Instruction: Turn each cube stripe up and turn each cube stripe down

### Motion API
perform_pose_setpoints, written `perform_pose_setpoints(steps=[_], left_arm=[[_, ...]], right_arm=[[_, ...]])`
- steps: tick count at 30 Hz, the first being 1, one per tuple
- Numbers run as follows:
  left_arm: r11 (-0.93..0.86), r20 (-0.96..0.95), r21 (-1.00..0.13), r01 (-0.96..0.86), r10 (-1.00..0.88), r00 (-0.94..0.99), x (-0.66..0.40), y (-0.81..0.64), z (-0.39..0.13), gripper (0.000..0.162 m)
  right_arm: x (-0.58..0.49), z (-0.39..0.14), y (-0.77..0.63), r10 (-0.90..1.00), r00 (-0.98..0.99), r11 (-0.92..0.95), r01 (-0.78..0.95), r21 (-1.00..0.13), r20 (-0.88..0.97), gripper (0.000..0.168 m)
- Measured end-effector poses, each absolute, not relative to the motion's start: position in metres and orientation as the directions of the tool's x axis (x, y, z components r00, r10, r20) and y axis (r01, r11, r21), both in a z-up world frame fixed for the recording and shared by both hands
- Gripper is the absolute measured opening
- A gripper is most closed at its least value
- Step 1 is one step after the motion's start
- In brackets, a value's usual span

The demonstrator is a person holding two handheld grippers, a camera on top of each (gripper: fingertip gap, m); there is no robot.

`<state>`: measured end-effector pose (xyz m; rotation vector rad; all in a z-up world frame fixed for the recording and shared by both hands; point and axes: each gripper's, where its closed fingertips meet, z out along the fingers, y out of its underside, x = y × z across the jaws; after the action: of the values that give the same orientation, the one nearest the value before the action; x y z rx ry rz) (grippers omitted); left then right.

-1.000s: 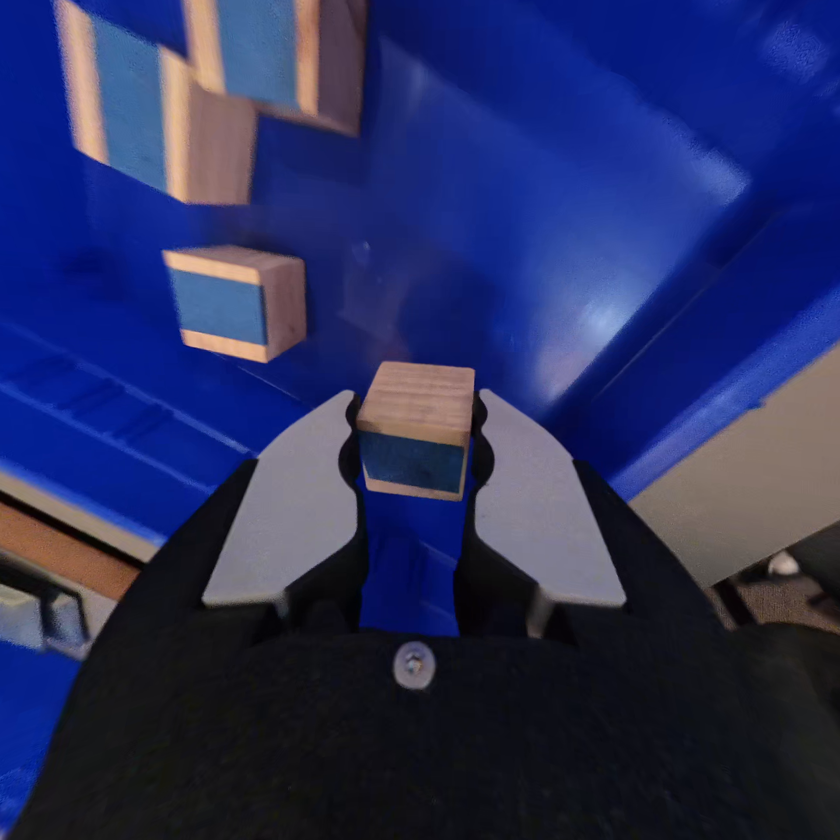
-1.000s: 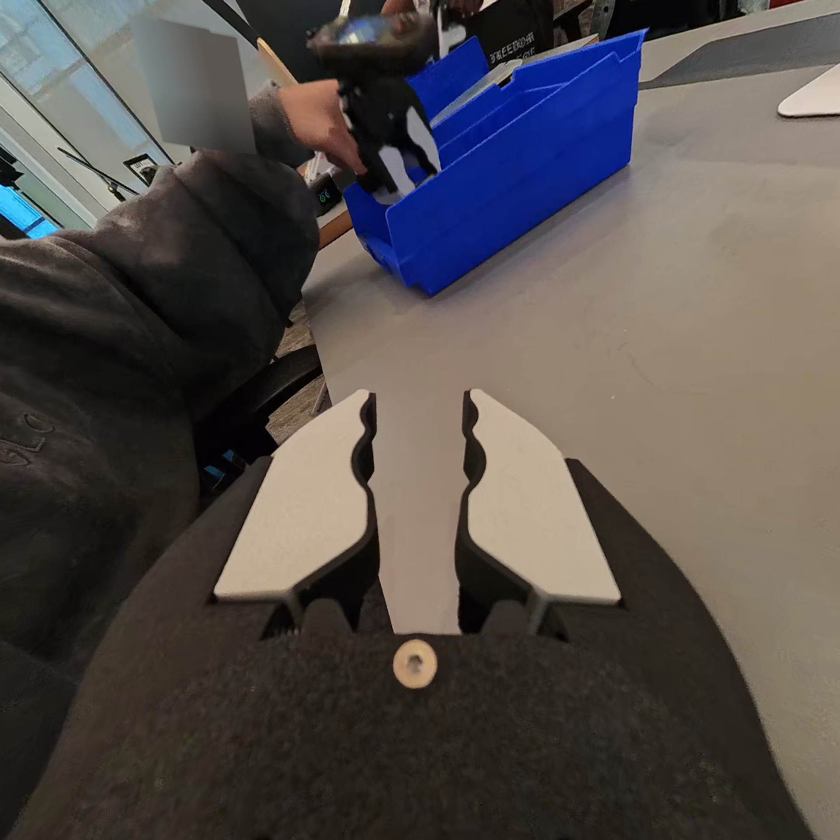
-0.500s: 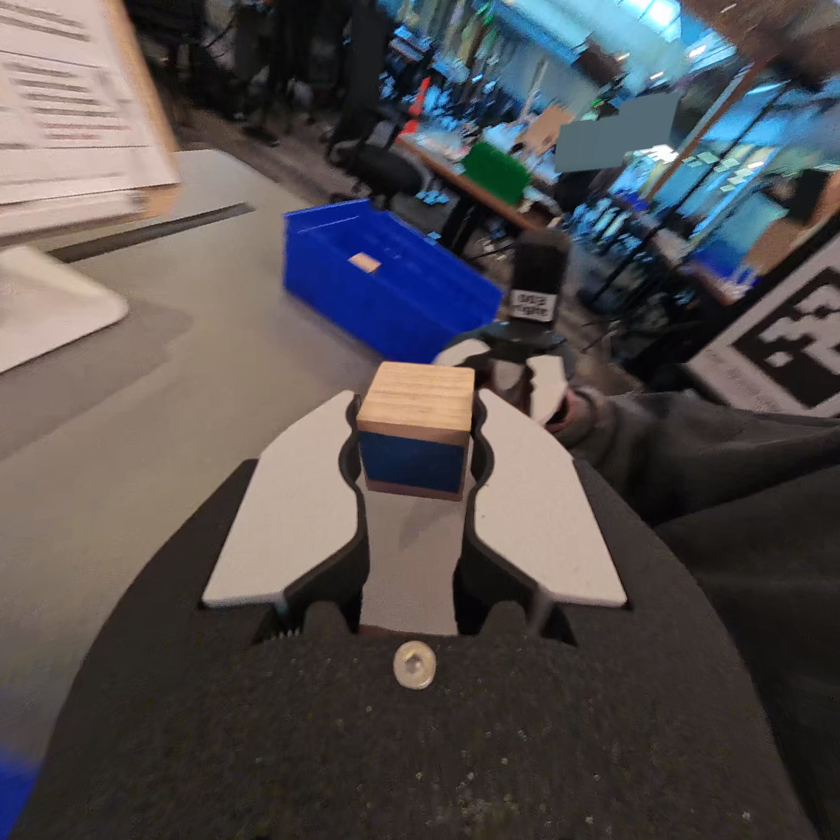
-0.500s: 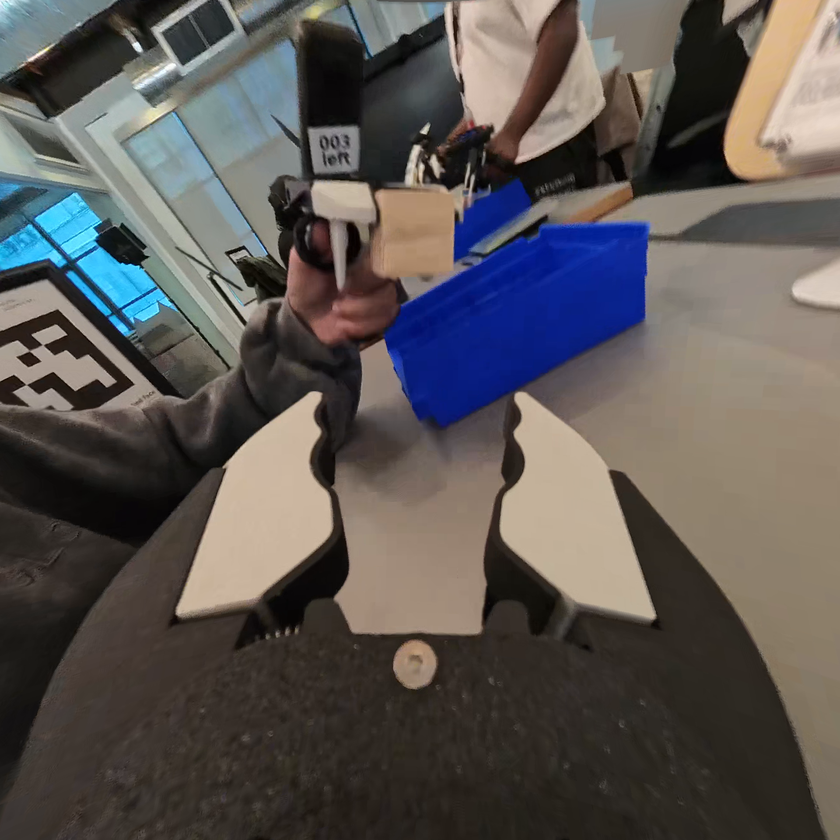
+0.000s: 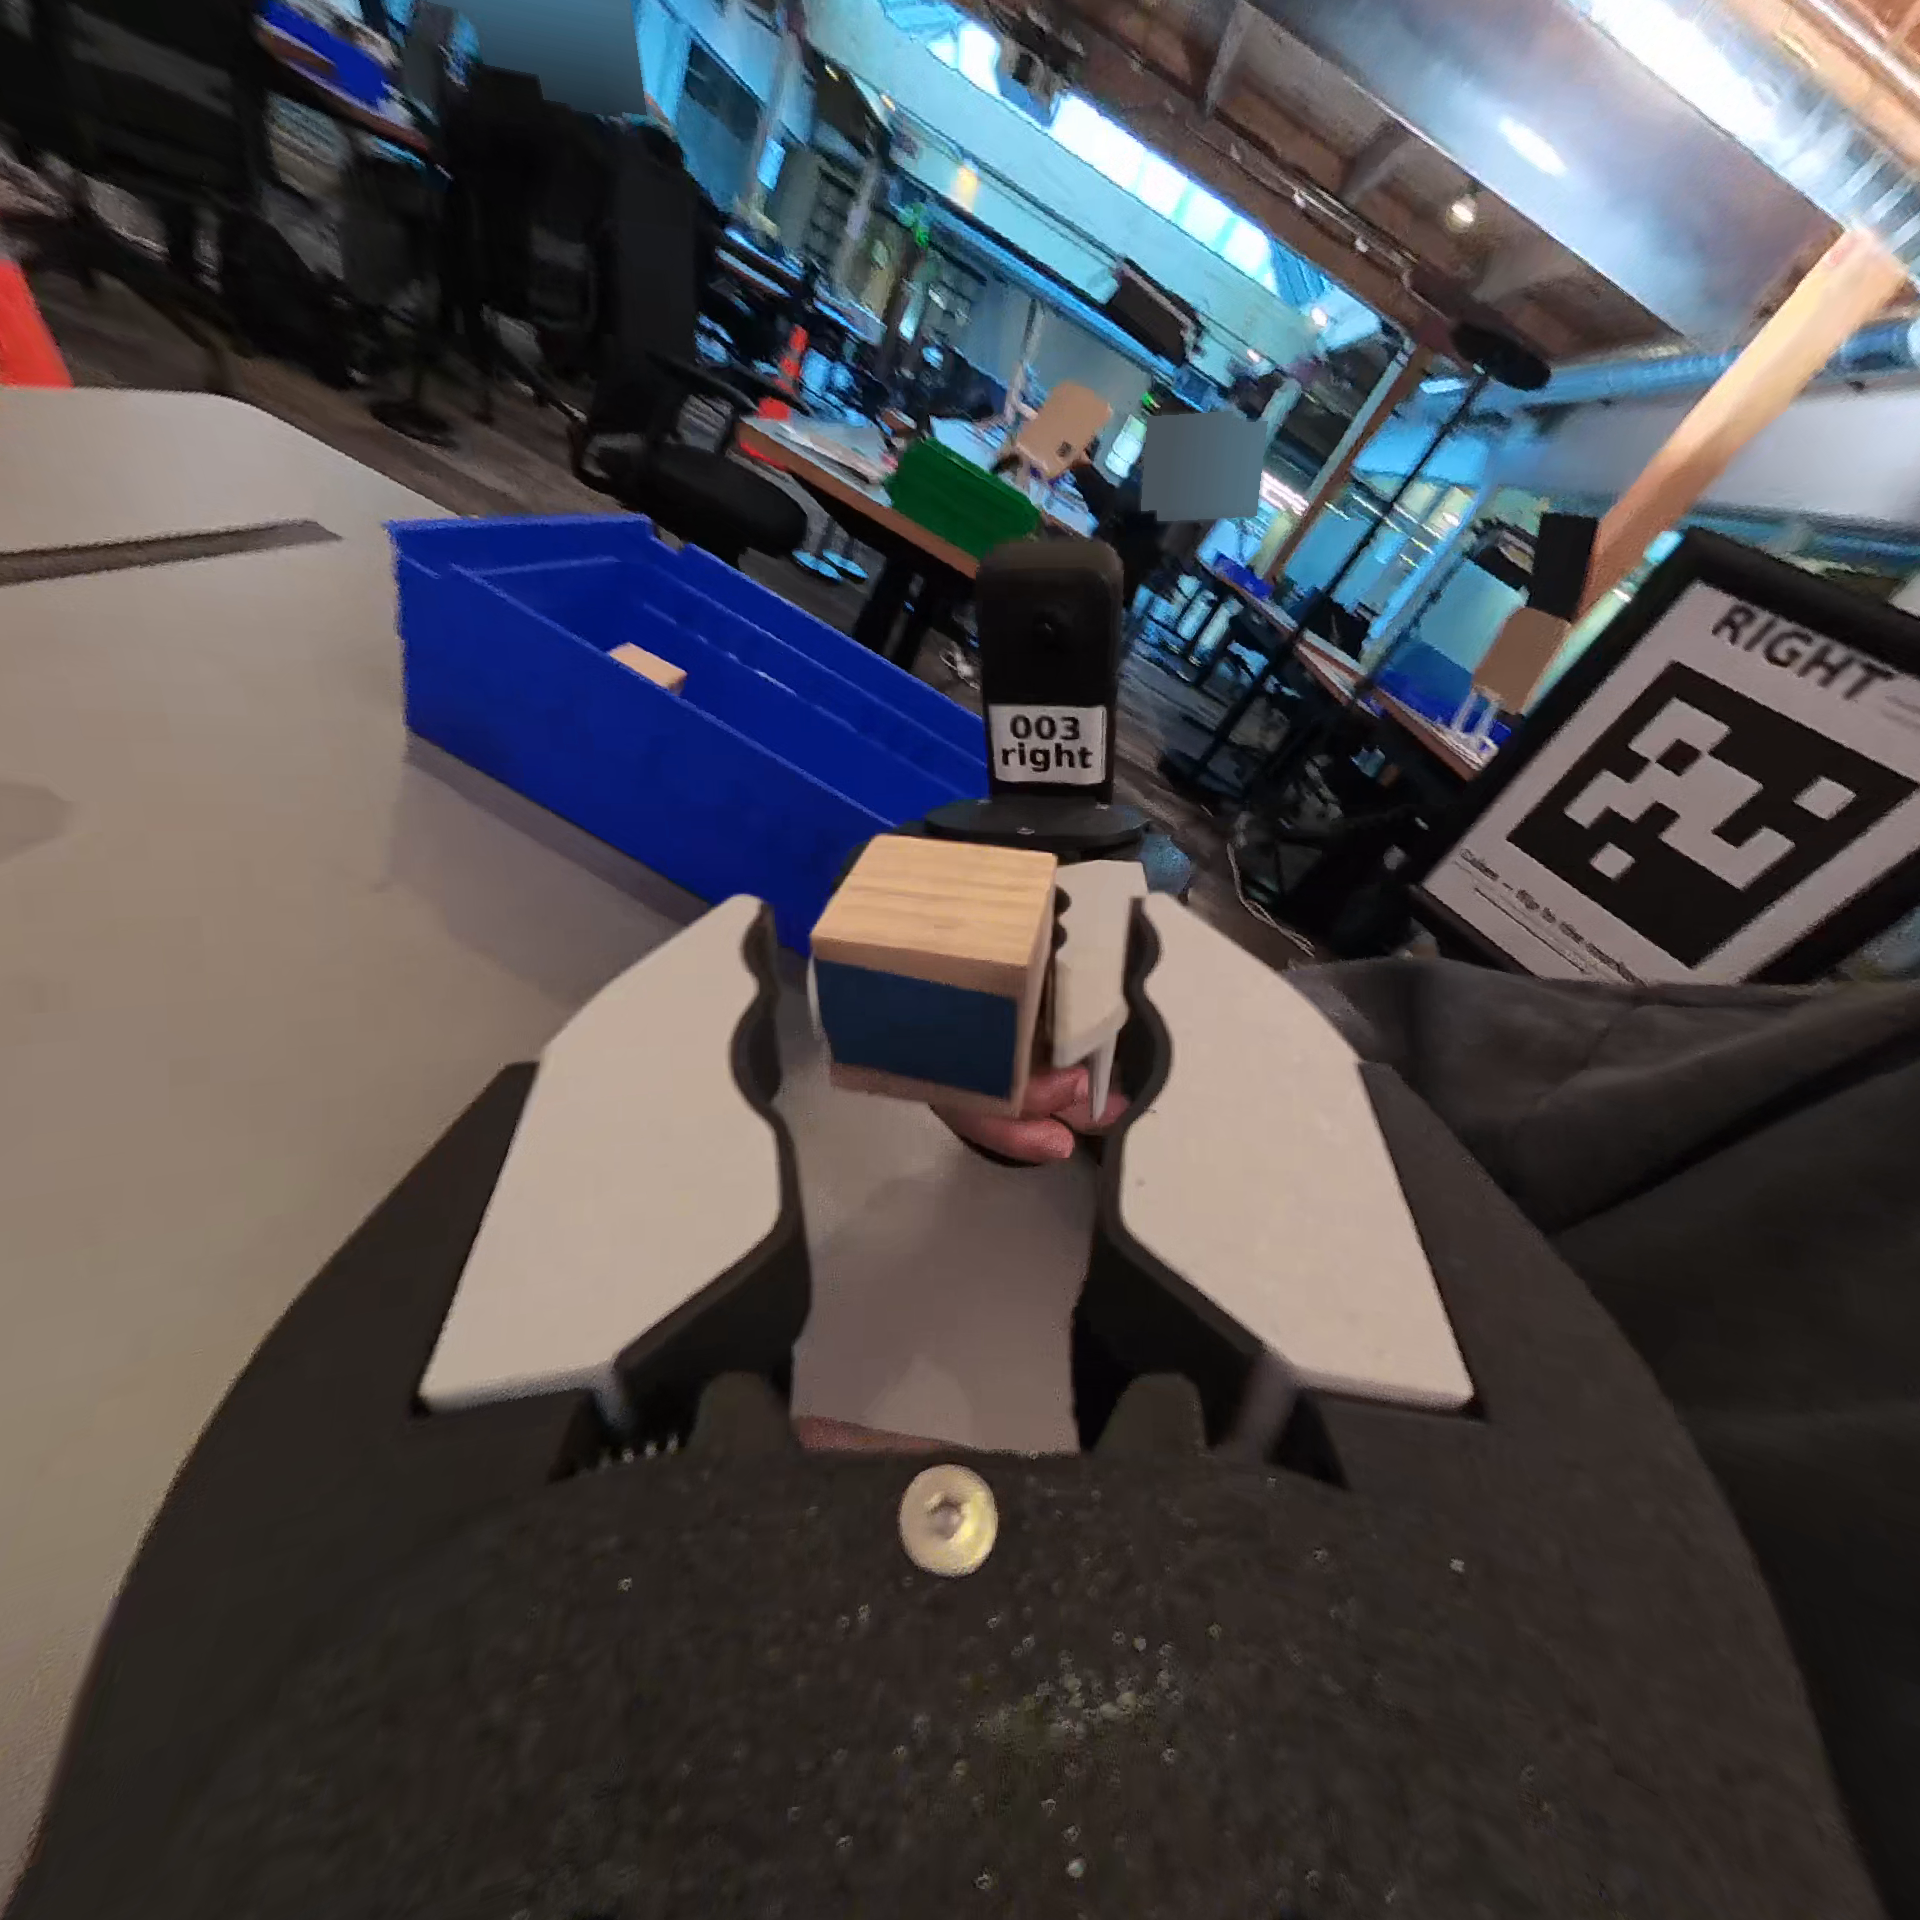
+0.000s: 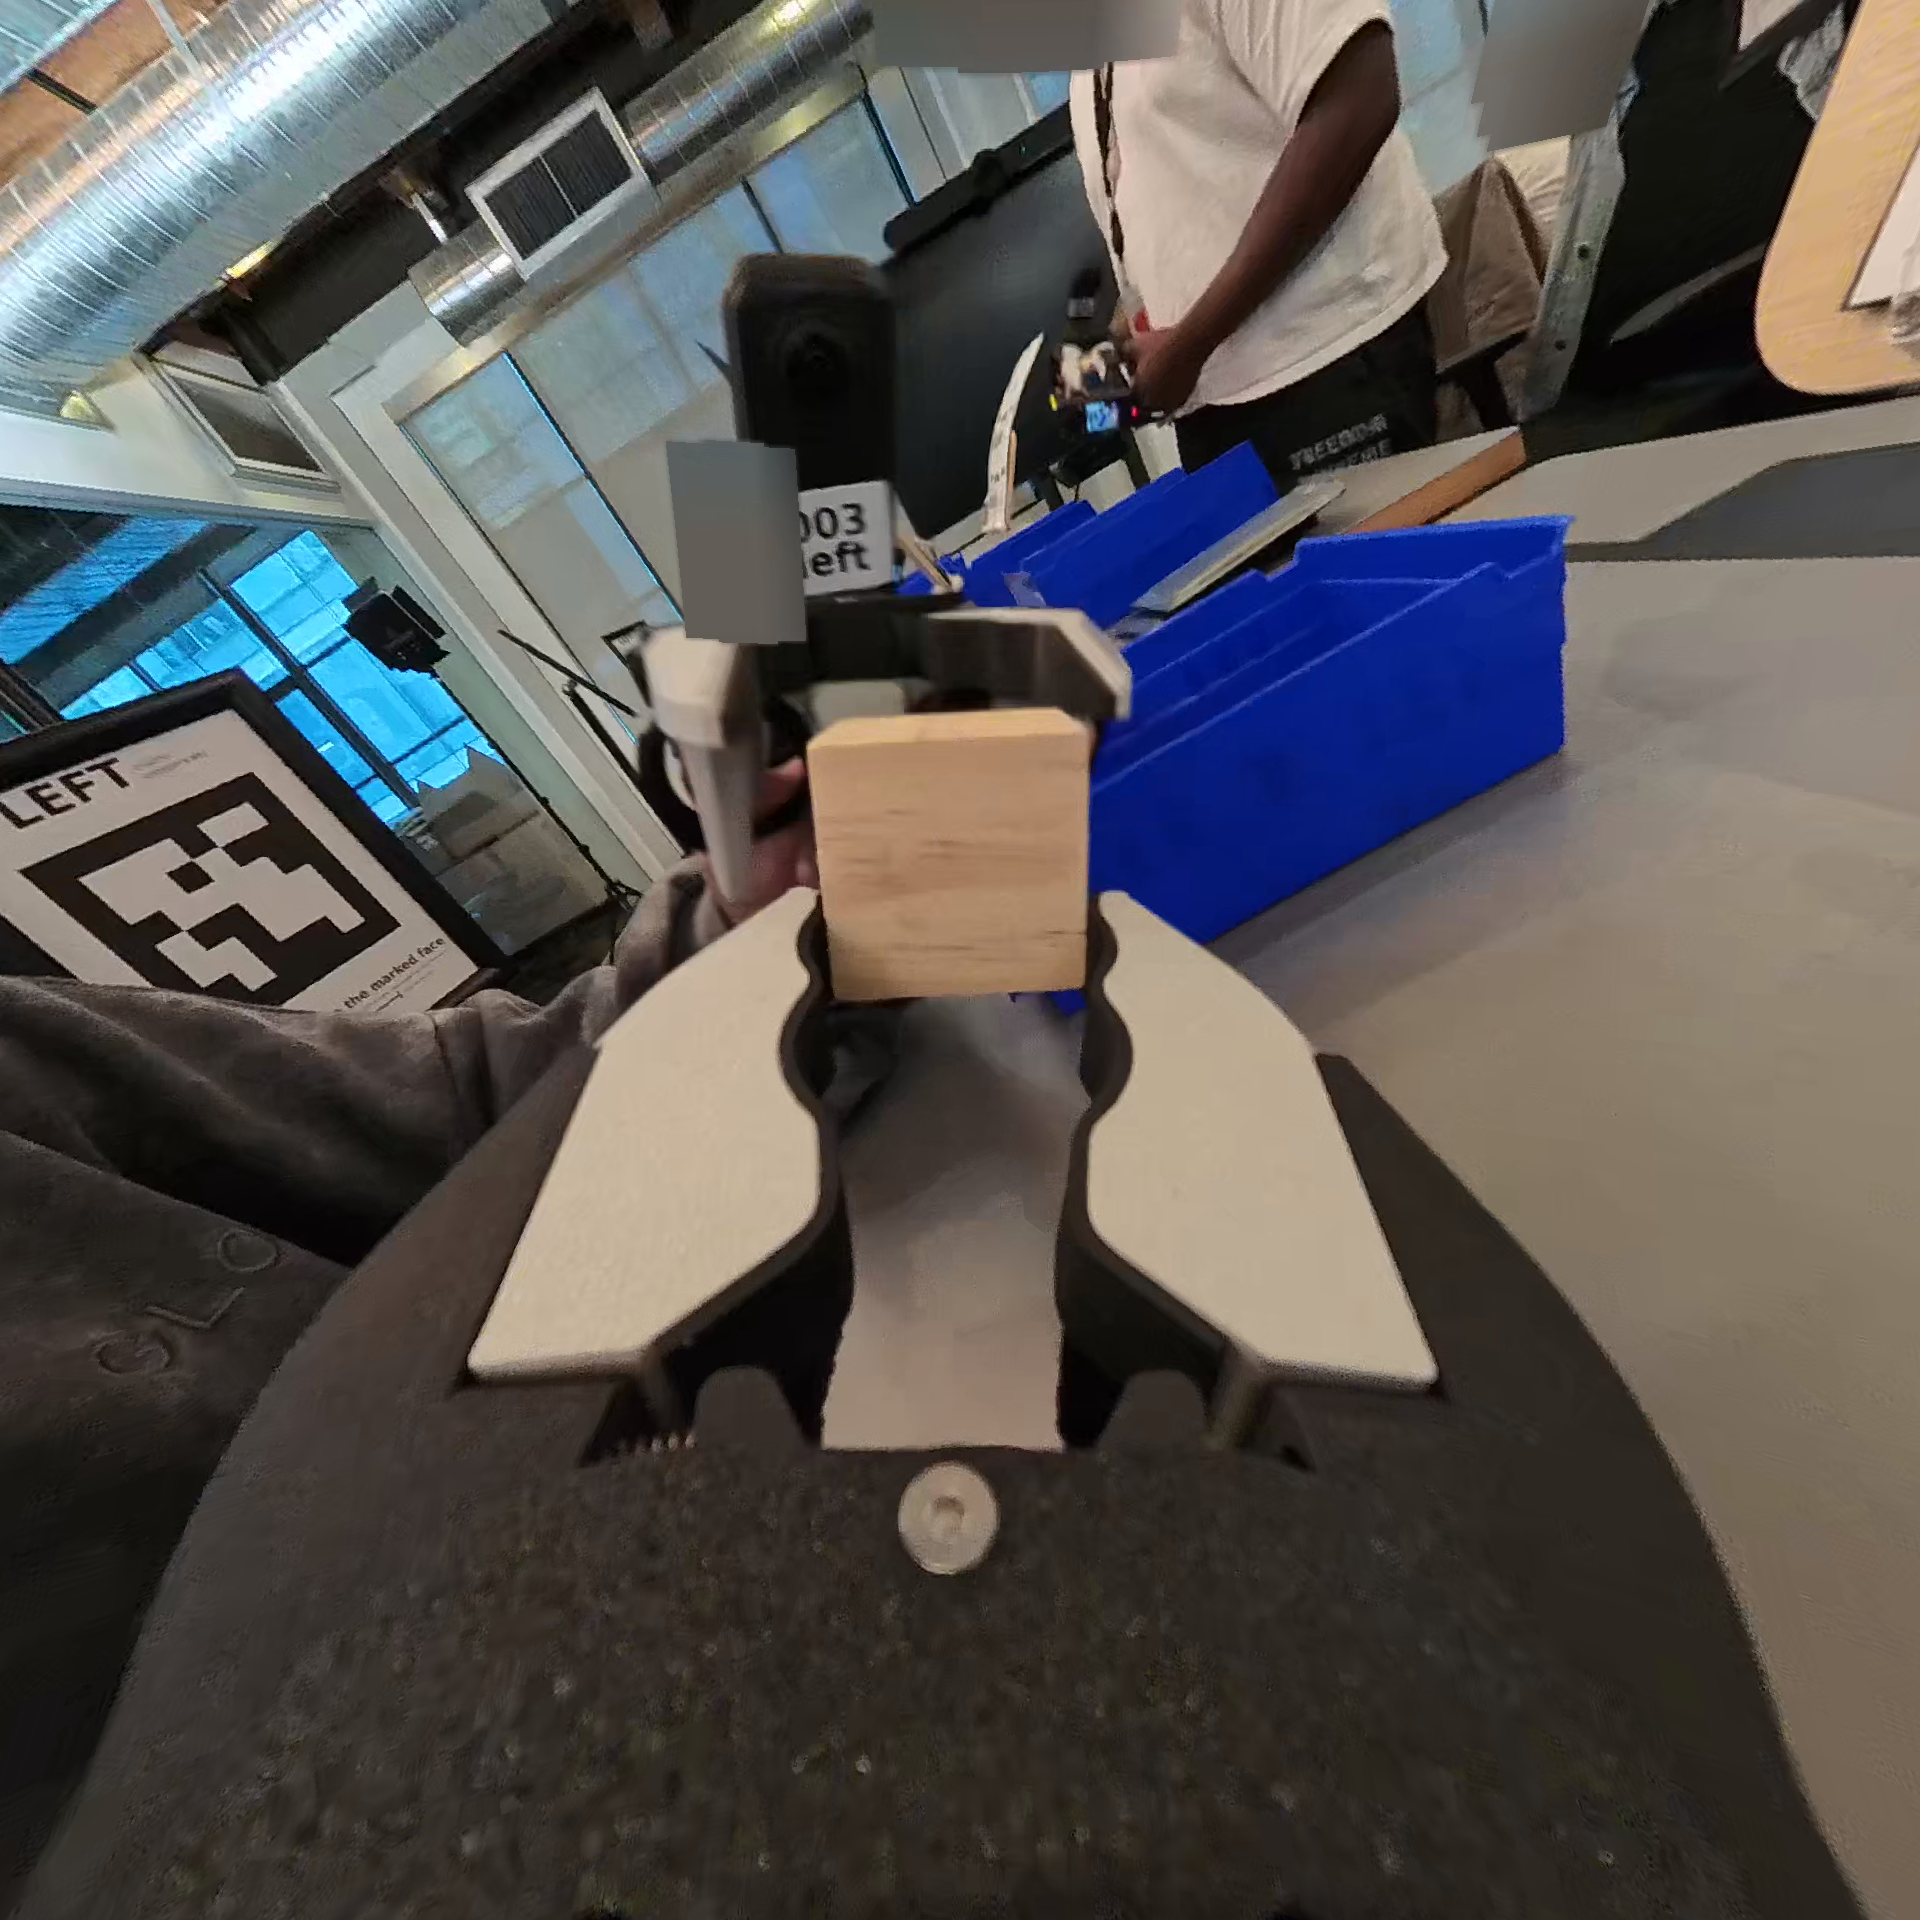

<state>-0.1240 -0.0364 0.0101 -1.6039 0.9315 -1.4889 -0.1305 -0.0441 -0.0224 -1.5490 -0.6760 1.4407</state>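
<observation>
Fingers (image 5: pixel 644 1143) of the left gripper (image 5: pixel 951 935) are spread wide now & don't touch the cube (image 5: pixel 925 966). Half a sec ago they pinched it tight. Right gripper (image 6: pixel 956 935) fingers (image 6: pixel 707 1143) were apart w/ nothing in them; now they press on the cube's 2 sides. So it looks like the cube just got passed, left to right.

Cube is up in the air, btwn both grippers, over the gray table (image 5: pixel 208 831) & near the blue bin (image 5: pixel 623 748). Its blue stripe (image 5: pixel 914 1023) faces the left cam, sideways, not up or down. Plain wood is on top.

Next, prob. the right one must roll it so the stripe ends on top or bottom, then set it down. One more block (image 5: pixel 646 665) sits in the bin; can't see its stripe.
</observation>
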Motion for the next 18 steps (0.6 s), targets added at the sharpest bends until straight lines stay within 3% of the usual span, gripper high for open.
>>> perform_pose_setpoints(steps=[3,7,10,13,15,18], left_arm=[[-0.415,0.389,-0.909,-0.033,-0.875,0.287,-0.153,-0.031,-0.007,0.078],[-0.319,0.208,-0.946,-0.063,-0.742,0.637,-0.201,-0.036,-0.063,0.067],[-0.37,0.231,-0.921,-0.119,-0.768,0.598,-0.198,-0.065,-0.091,0.066],[-0.389,0.248,-0.908,-0.155,-0.798,0.55,-0.19,-0.074,-0.098,0.066],[-0.377,0.227,-0.909,-0.18,-0.807,0.545,-0.187,-0.072,-0.099,0.066],[-0.374,0.204,-0.899,-0.226,-0.817,0.54,-0.185,-0.075,-0.106,0.065]], right_arm=[[-0.12,-0.029,-0.044,0.85,0.209,-0.458,-0.157,-0.875,-0.483,0.045],[-0.102,-0.026,-0.033,0.836,0.294,-0.433,-0.168,-0.886,-0.464,0.045],[-0.061,-0.006,-0.004,0.782,0.52,-0.346,-0.099,-0.933,-0.345,0.045],[0.036,0.026,0.04,0.533,0.836,-0.289,0.034,-0.957,-0.131,0.045],[0.102,0.018,0.055,0.36,0.93,-0.44,0.102,-0.892,-0.072,0.045],[0.177,-0.031,0.071,0.131,0.99,-0.646,0.042,-0.762,-0.057,0.045]])
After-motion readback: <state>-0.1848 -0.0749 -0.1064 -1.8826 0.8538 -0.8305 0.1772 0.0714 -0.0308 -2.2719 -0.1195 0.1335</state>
